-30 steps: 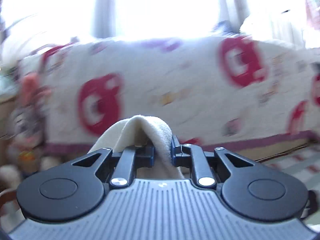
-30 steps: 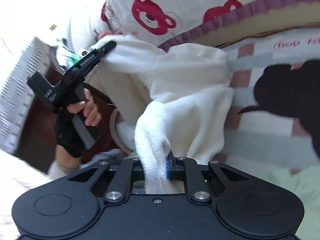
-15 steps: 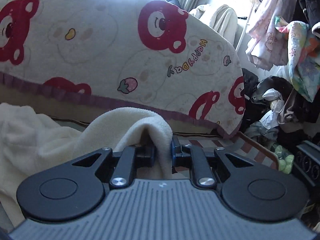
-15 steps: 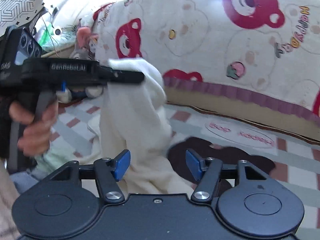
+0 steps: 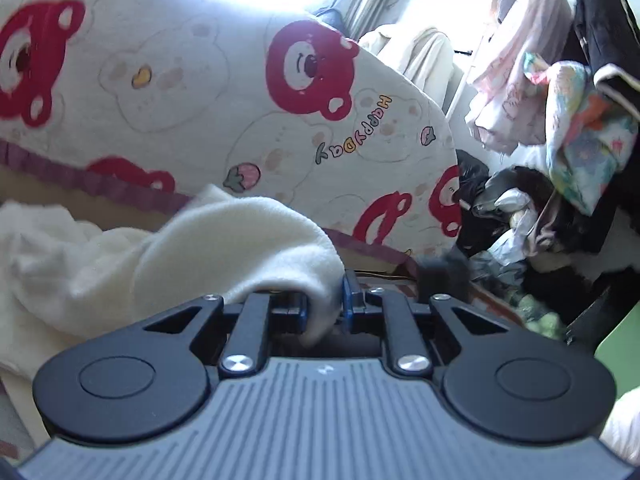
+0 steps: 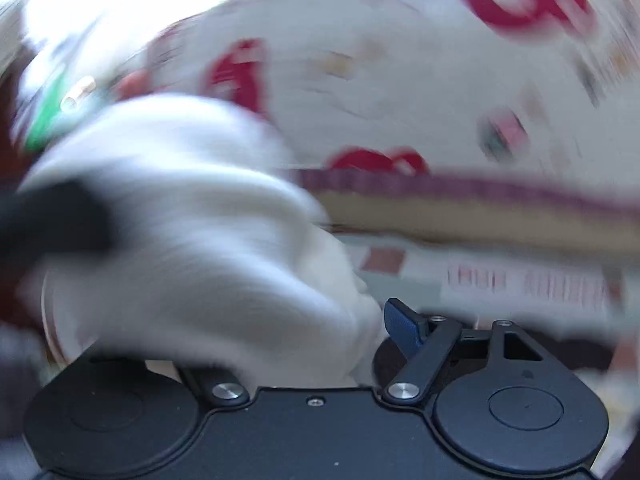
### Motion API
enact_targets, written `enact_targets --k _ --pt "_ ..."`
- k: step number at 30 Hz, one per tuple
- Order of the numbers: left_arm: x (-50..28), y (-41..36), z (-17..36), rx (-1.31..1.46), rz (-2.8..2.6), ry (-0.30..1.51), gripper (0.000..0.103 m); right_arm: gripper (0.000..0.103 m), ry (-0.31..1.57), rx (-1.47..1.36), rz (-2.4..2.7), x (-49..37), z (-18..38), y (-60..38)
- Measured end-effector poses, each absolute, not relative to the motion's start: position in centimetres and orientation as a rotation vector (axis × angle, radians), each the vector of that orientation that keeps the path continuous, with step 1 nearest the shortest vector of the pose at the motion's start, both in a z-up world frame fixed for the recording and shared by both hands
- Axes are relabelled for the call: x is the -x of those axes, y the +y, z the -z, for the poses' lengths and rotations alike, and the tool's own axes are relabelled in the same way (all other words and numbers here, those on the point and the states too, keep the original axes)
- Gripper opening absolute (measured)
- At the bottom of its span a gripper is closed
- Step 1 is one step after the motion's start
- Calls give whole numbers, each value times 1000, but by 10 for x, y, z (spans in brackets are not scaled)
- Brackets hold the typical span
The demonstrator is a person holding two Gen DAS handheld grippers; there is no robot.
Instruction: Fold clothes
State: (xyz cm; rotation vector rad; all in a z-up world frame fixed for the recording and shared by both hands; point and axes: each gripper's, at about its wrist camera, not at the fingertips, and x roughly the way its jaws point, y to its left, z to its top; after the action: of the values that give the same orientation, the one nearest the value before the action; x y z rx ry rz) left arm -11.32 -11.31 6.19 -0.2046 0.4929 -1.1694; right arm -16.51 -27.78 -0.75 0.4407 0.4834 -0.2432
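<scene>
A cream fleece garment (image 5: 224,248) bunches in front of the left wrist camera. My left gripper (image 5: 325,308) is shut on a fold of it, and the cloth drapes over the left finger. In the blurred right wrist view the same garment (image 6: 192,248) fills the left and middle. My right gripper (image 6: 320,344) is open: its right finger (image 6: 404,326) with the blue pad stands clear, and its left finger is hidden under the cloth. The dark shape at the left edge is the left gripper (image 6: 52,220).
A bear-print quilt (image 5: 200,92) covers a raised bed edge behind the garment. A checked mat (image 6: 500,280) lies below it. Hanging clothes (image 5: 560,80) and a dark clothes pile (image 5: 520,220) crowd the right side.
My right gripper let go of the garment a second ago and stays open, now swinging fast toward the cloth. My left gripper keeps its hold and has turned right.
</scene>
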Motion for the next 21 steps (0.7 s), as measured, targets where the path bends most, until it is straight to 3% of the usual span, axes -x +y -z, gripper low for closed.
enact_targets --k 1,2,6,16,18,20,21 --pt "114 -111 -61 211 1178 486 14 21 472 -509 228 164 10 -285" --pt "112 -107 -60 237 1190 489 14 19 459 -539 238 165 11 -291" --pt "107 -83 -60 386 1252 494 17 16 390 -490 377 180 11 -304" --pt "103 -78 -37 71 954 580 20 11 148 -304 612 252 -50 -351" --pt "114 -84 -42 24 985 549 25 11 158 -233 705 268 -50 -370" --pt "120 -92 -40 -39 976 529 27 12 249 -174 838 279 -36 -404" --pt "117 -95 -35 -57 957 540 27 25 349 -157 924 282 -23 -429"
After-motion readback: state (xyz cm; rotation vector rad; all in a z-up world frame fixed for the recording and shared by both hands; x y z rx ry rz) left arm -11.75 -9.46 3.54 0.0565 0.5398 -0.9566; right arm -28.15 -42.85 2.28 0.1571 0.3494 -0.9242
